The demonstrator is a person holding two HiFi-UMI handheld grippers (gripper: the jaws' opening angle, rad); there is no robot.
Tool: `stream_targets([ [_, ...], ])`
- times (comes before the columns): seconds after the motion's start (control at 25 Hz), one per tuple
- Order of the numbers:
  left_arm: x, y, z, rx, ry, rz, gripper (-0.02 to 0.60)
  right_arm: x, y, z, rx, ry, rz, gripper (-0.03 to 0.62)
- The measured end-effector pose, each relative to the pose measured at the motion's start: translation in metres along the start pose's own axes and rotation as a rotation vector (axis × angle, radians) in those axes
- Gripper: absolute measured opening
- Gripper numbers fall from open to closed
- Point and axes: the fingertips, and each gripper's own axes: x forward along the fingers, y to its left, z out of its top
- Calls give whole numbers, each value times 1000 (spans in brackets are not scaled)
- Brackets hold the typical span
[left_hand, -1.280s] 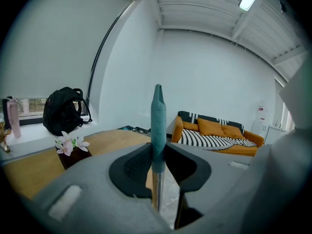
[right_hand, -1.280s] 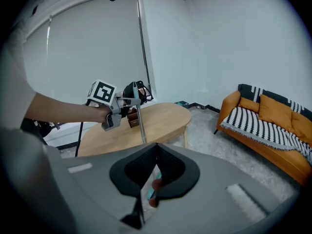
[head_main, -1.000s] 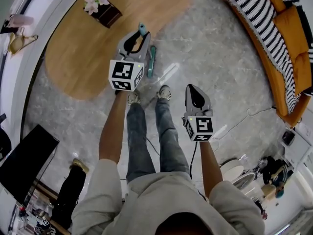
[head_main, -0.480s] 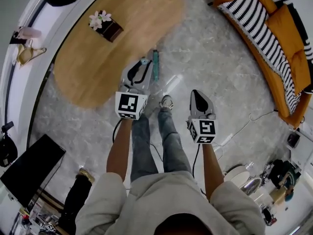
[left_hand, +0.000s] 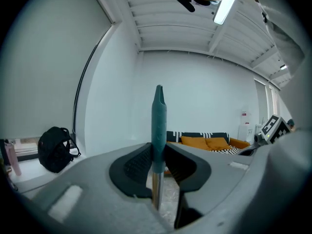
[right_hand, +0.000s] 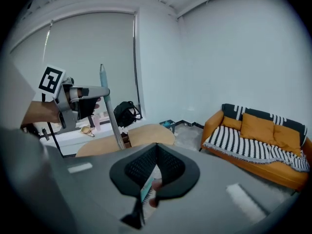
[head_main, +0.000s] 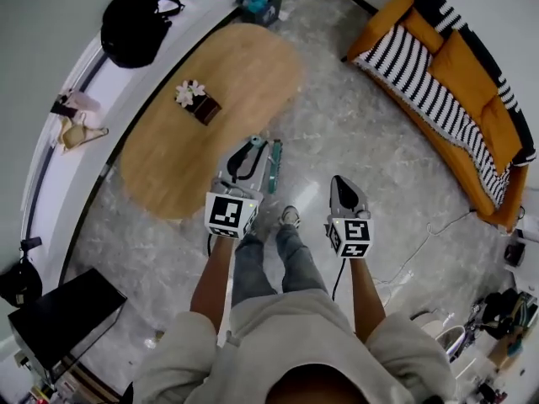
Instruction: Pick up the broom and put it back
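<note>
Over the floor [head_main: 379,158] in head view, saw left tongs [head_main: 251,151] clamped on the broom [head_main: 273,167], brush end low beside the table [head_main: 244,66] edge. Found right tongs [head_main: 339,182] clenched, empty, apart from the broom. Left gripper view: confirmed both pads [left_hand: 135,168] pinching the teal handle, upright, steel shaft below. Right gripper view: saw tips pressed together, nothing between; spotted the handle held up at left.
</note>
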Motion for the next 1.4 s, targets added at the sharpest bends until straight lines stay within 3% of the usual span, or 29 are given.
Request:
stream_targets([
  [0.4, -14, -51, 75, 61, -14, -73, 86, -60, -26, 51, -7, -62, -54, 0],
  [0.68, -30, -80, 95, 82, -23, -92, 86, -89, -32, 73, -24, -119, -52, 0],
  [1.08, -39, -94, 104, 69, -34, -54, 86, -101, -44, 82, -41, -158, -17, 0],
  [1.4, -65, -96, 101, 60, -40, 54, 87, -81, -20, 98, -104, -164, 134, 0],
])
